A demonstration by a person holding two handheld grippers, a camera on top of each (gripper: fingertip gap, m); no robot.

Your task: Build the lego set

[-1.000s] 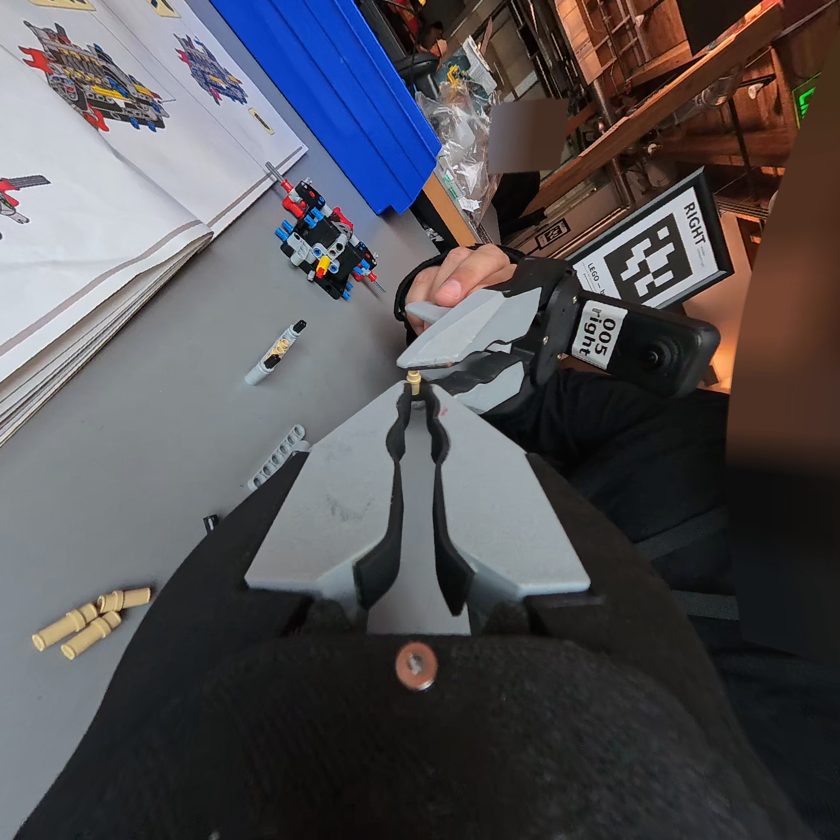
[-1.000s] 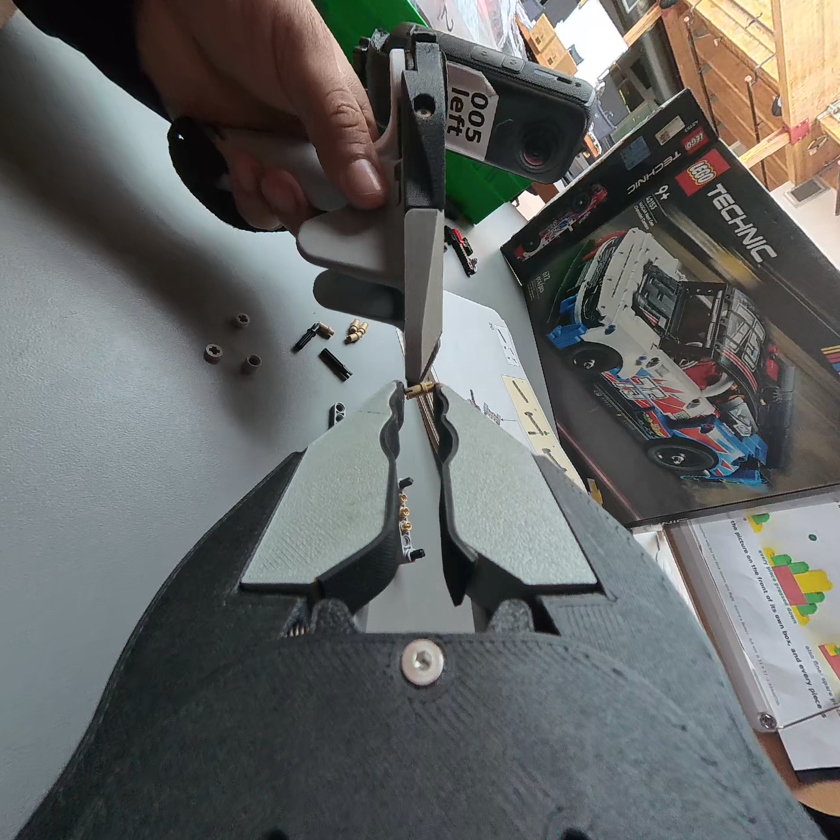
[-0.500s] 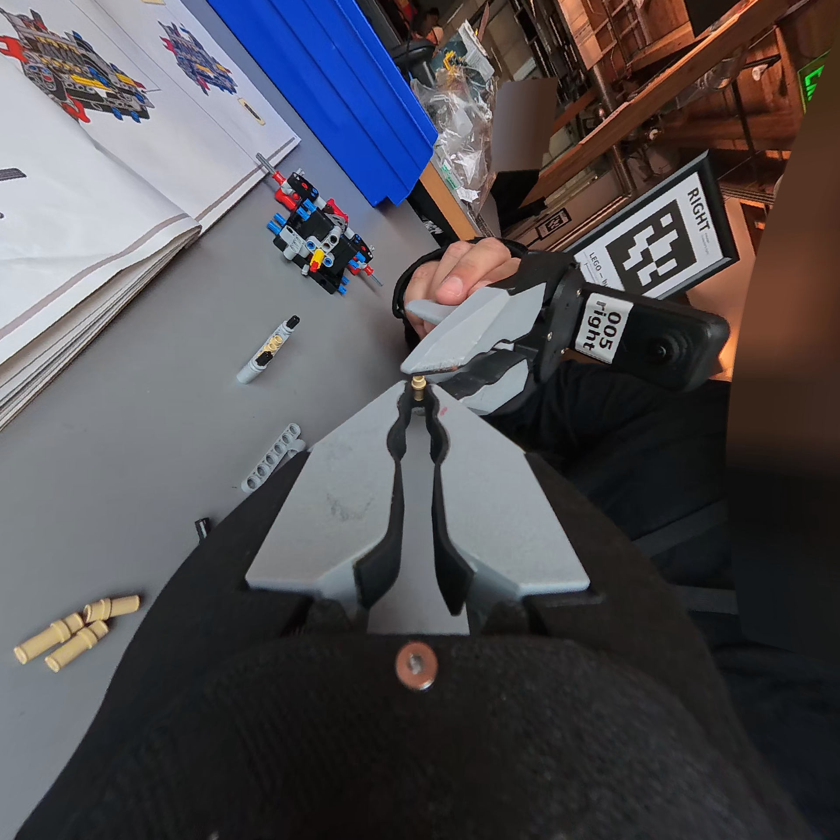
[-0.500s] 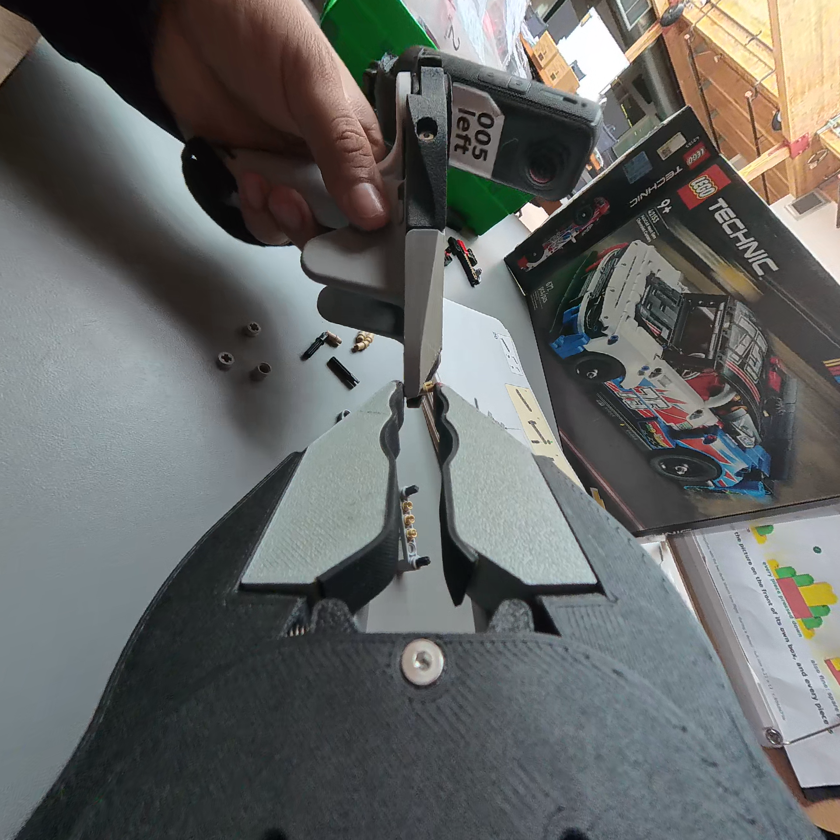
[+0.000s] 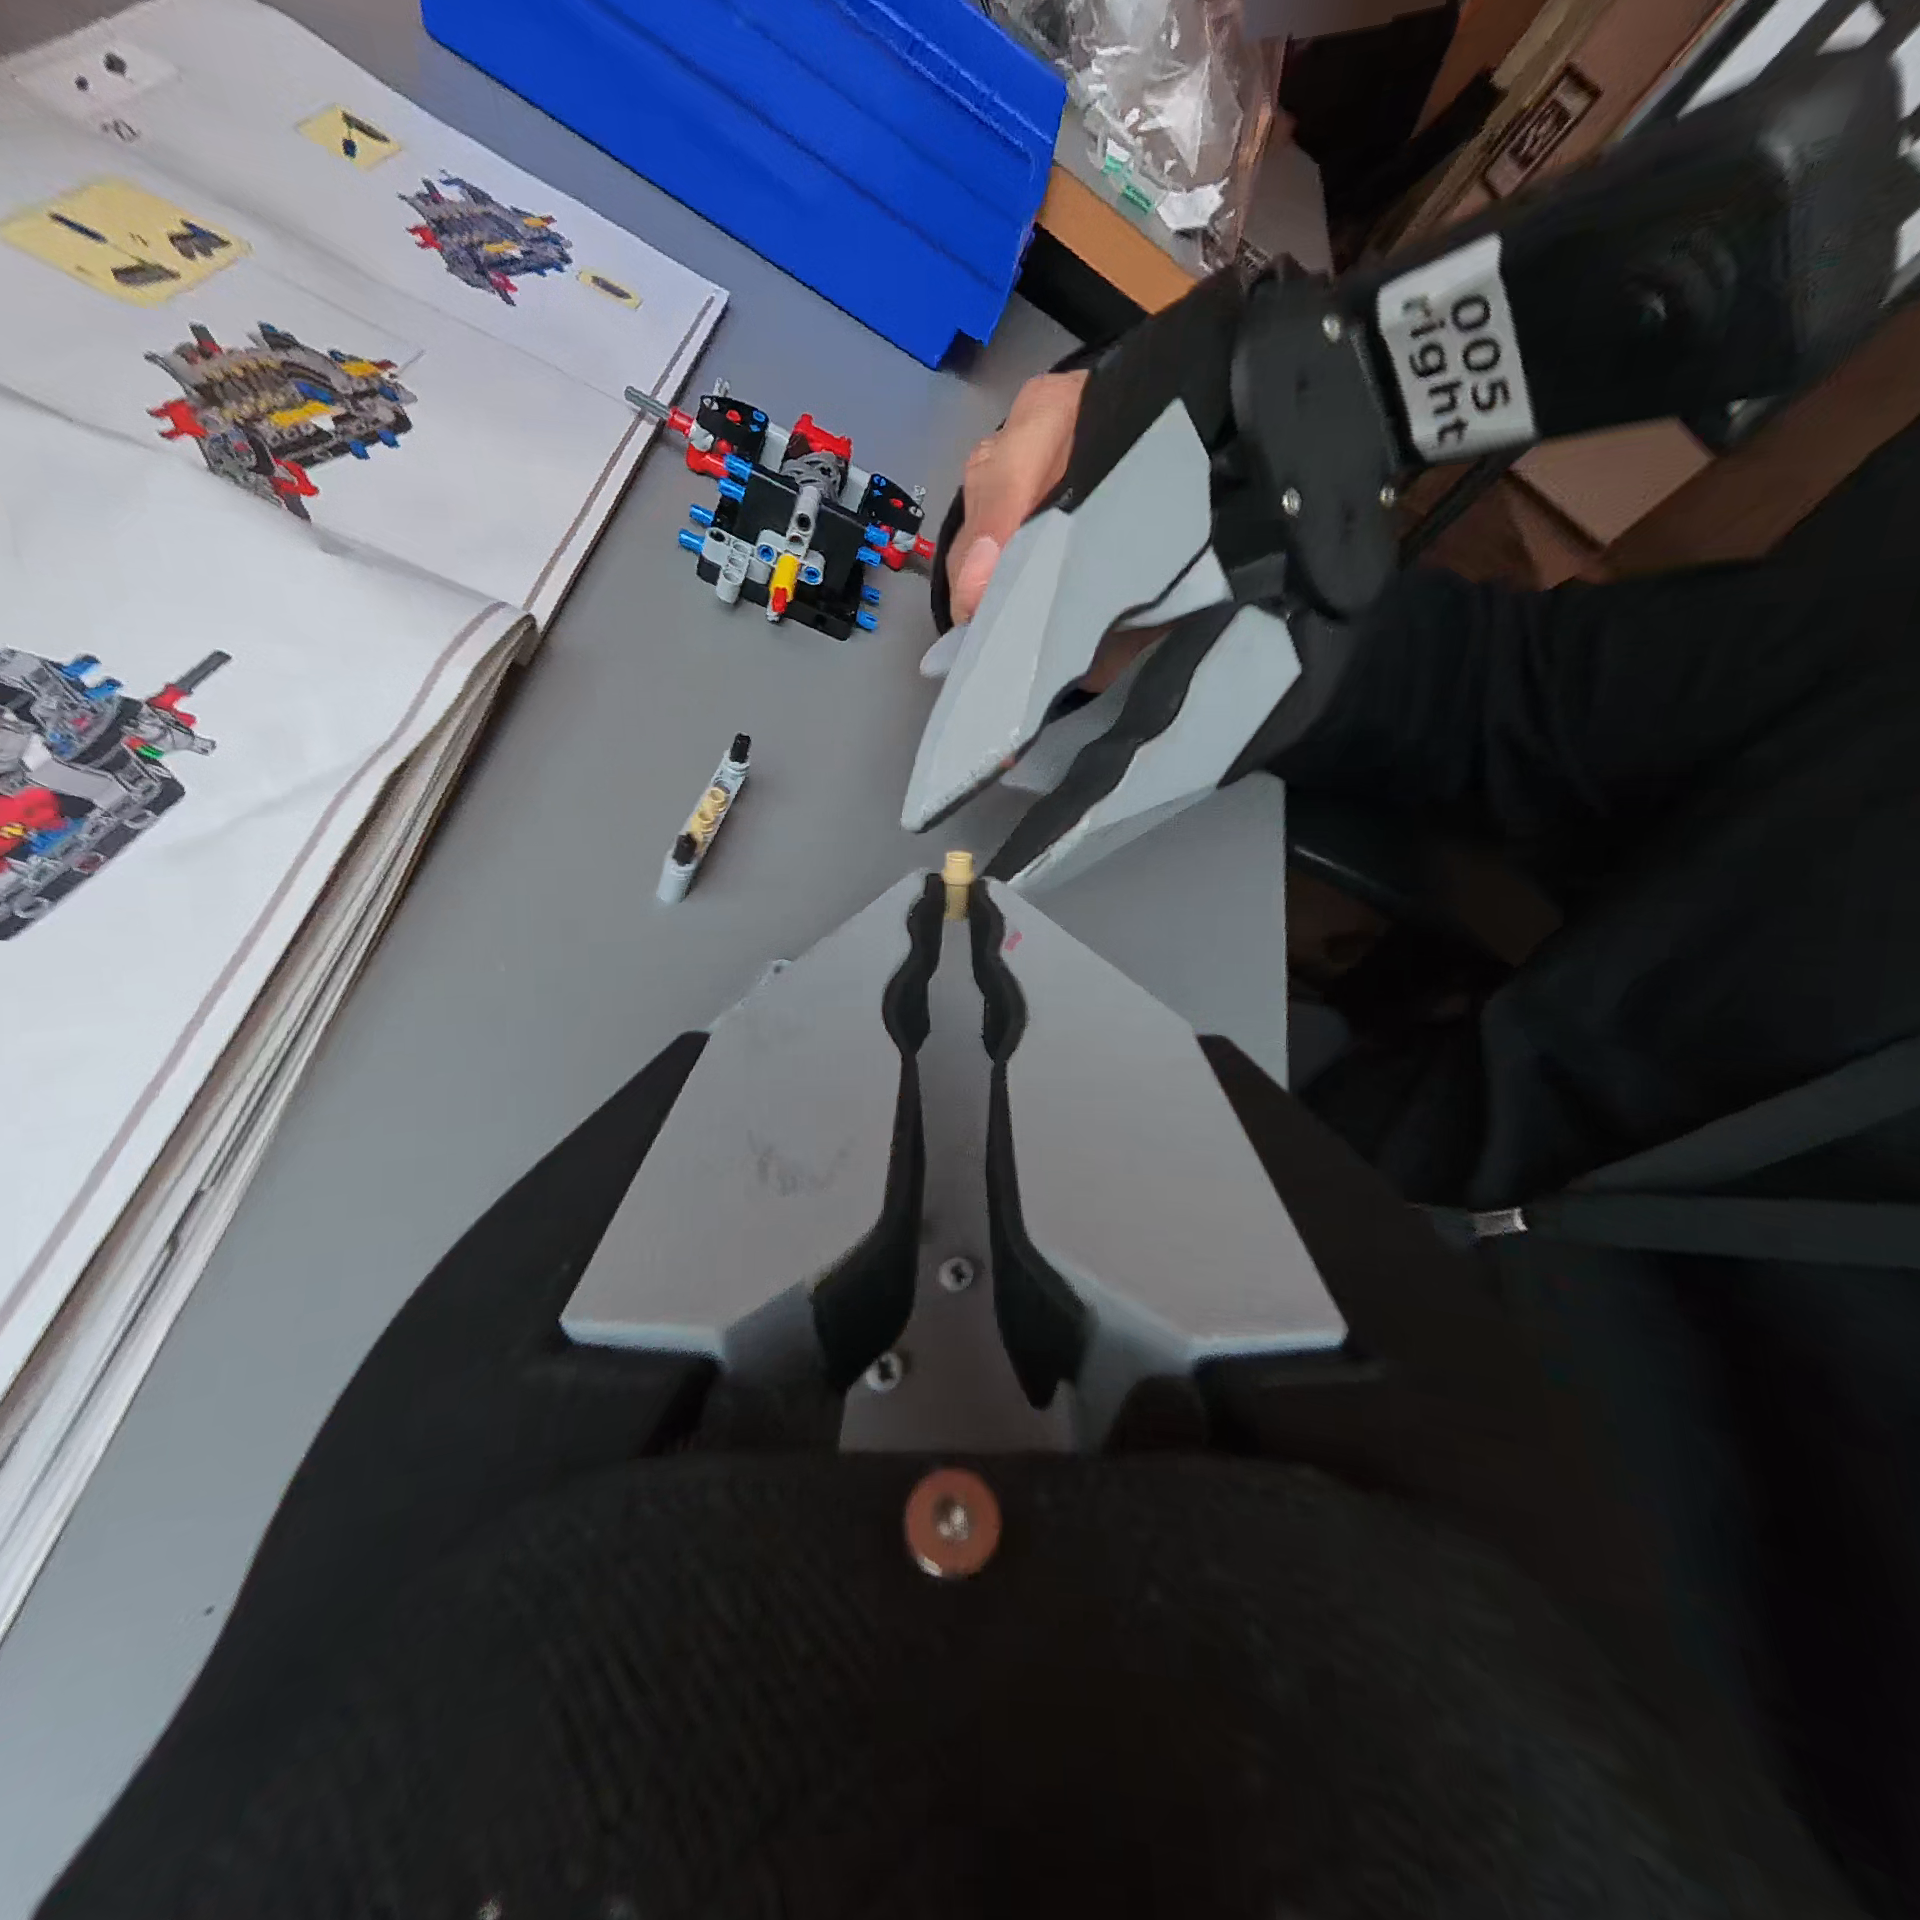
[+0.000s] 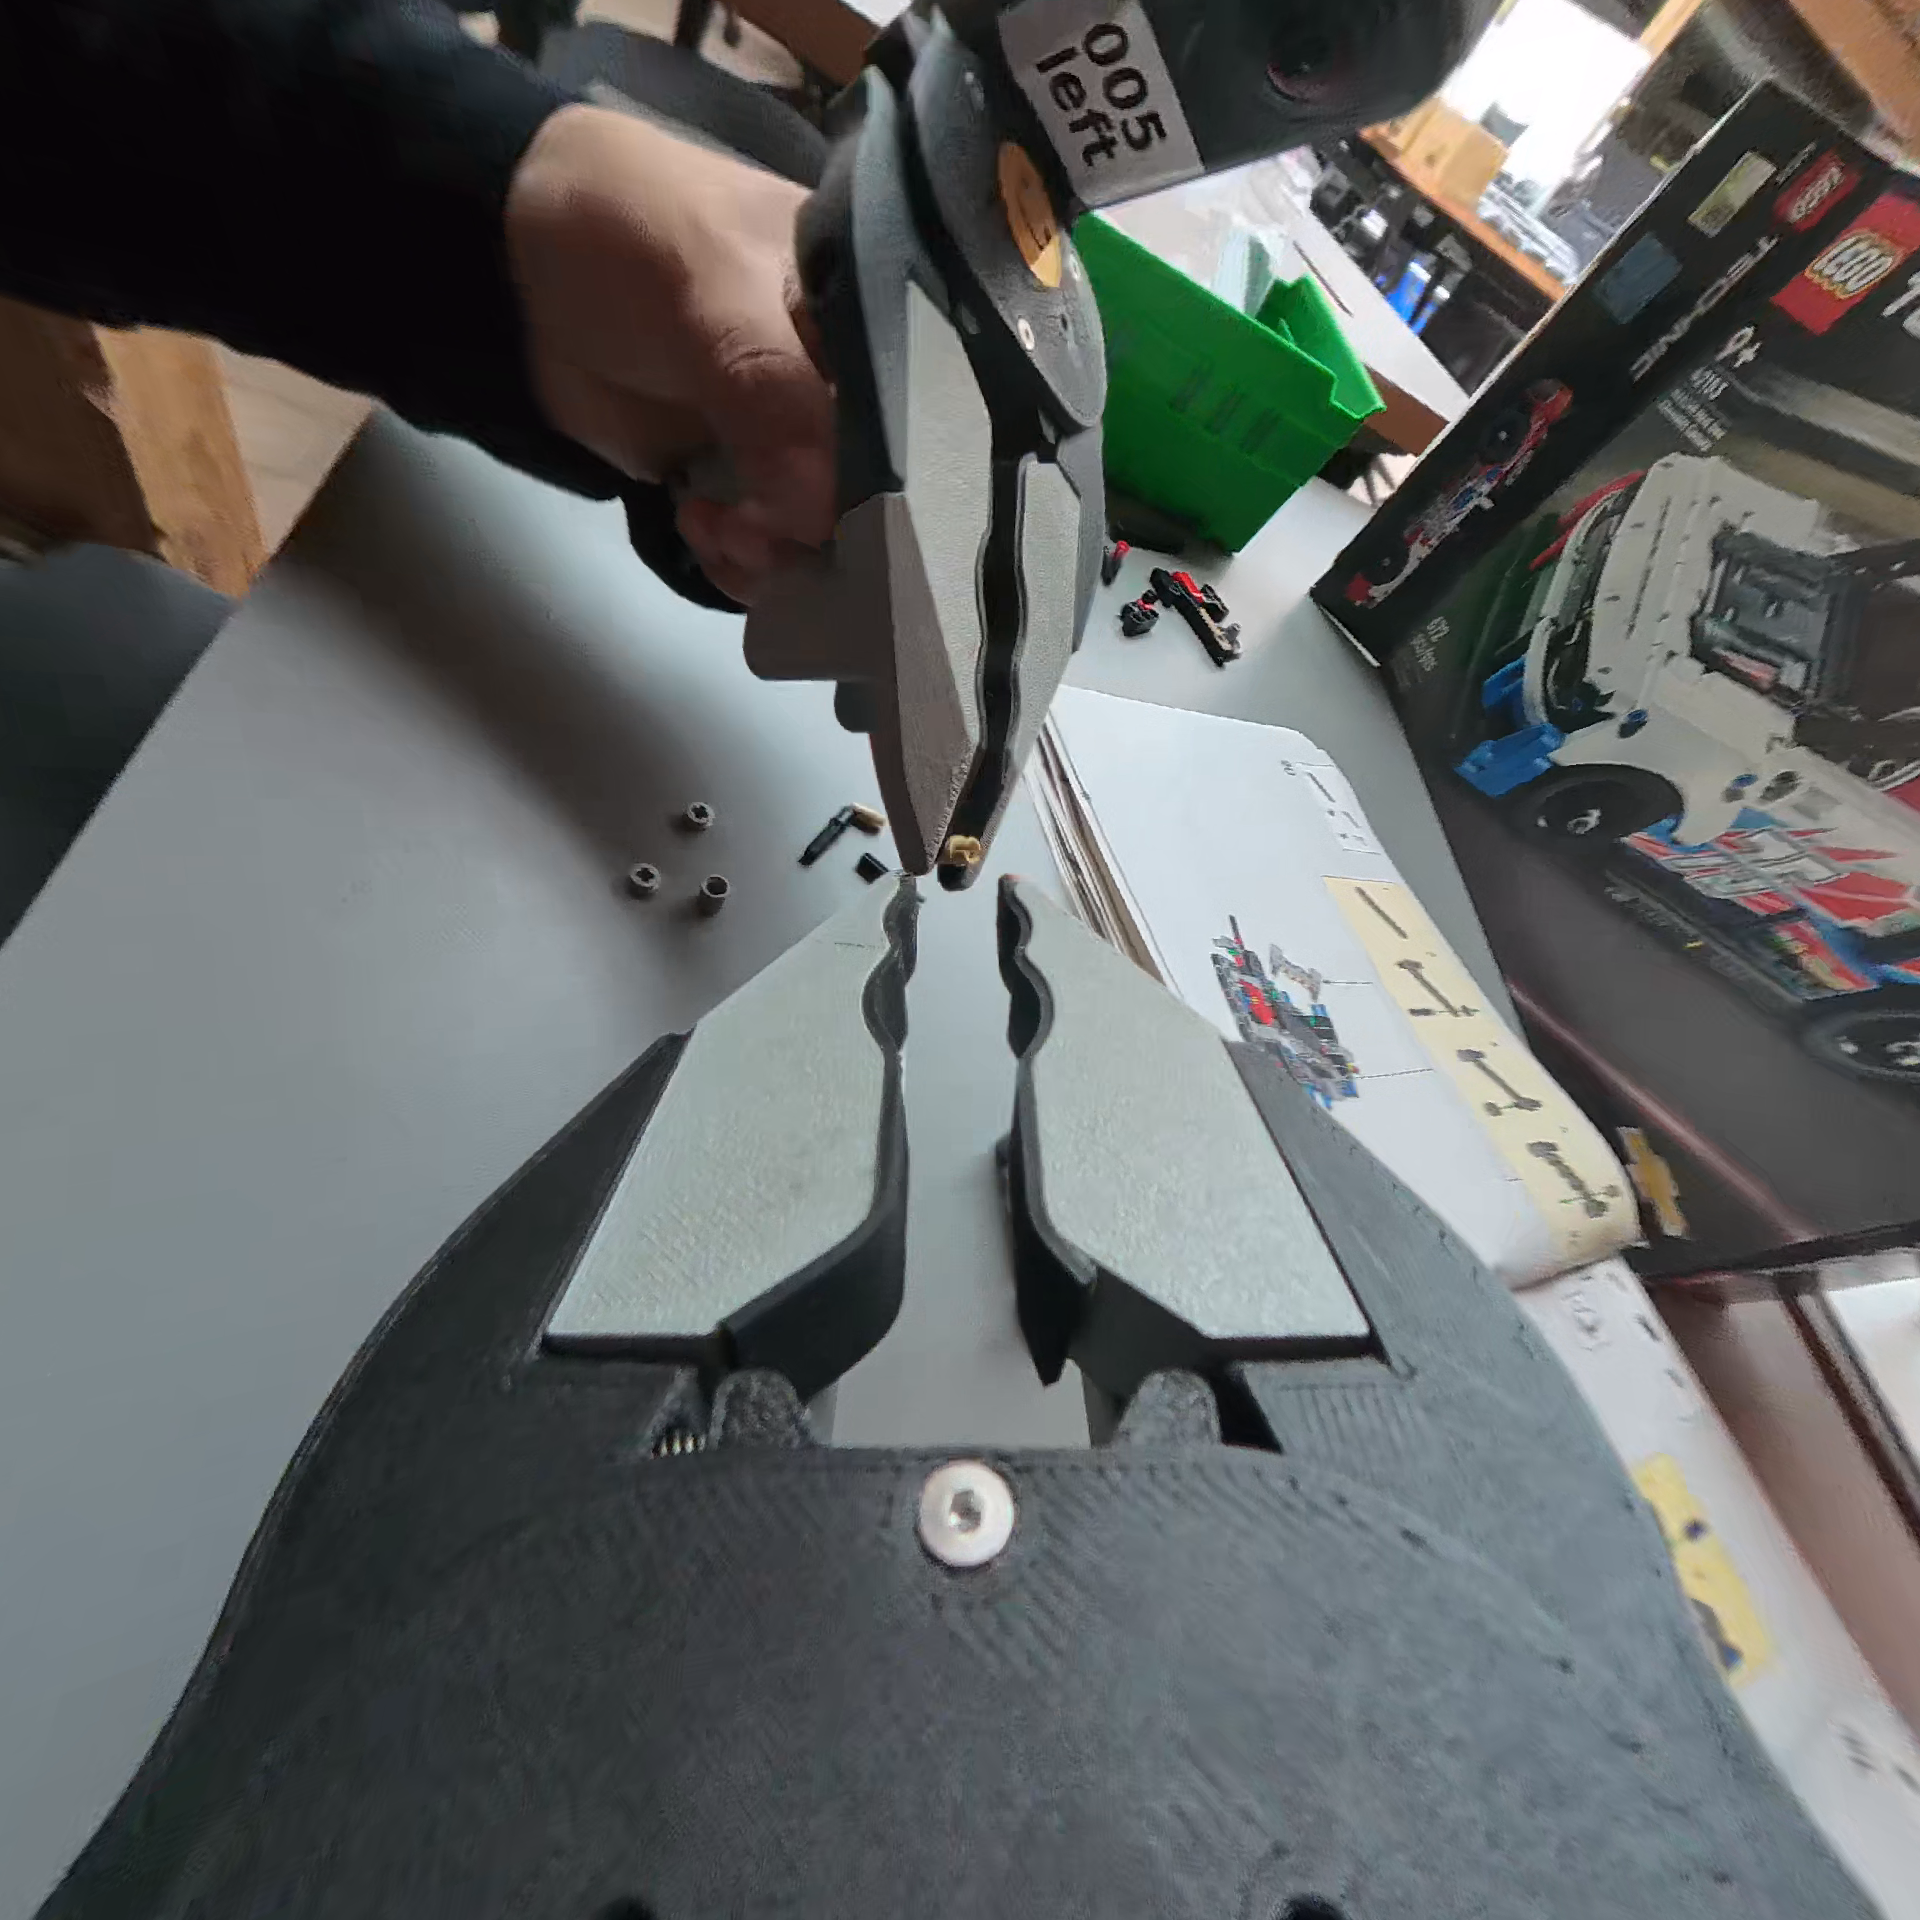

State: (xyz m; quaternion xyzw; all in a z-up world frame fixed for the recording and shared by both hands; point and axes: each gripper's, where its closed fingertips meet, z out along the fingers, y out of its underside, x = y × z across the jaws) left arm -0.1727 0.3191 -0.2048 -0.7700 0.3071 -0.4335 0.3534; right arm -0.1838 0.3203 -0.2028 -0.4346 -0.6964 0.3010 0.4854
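My left gripper (image 5: 956,902) is shut on a small tan pin (image 5: 956,871) that sticks out past its tips, held above the grey table (image 5: 582,935). My right gripper (image 6: 956,894) is open and empty, its tips just short of the pin (image 6: 962,850) in the left gripper (image 6: 956,871). In the left wrist view the right gripper (image 5: 964,840) comes in from the upper right, tip to tip with the left. A black partial build with blue and red pins (image 5: 800,520) sits on the table beyond. A grey beam with pins (image 5: 707,821) lies nearer.
An open instruction booklet (image 5: 260,540) lies left, a blue bin (image 5: 790,135) behind it. In the right wrist view three grey bushes (image 6: 675,862) and black pins (image 6: 831,831) lie on the table, with a green bin (image 6: 1205,416), small red-black parts (image 6: 1174,608) and the set's box (image 6: 1662,540). The grippers are tip to tip, or close to it.
My right gripper has opened and let go of the tan pin. The left gripper still holds it. Both grippers have turned and shifted, staying tip to tip.
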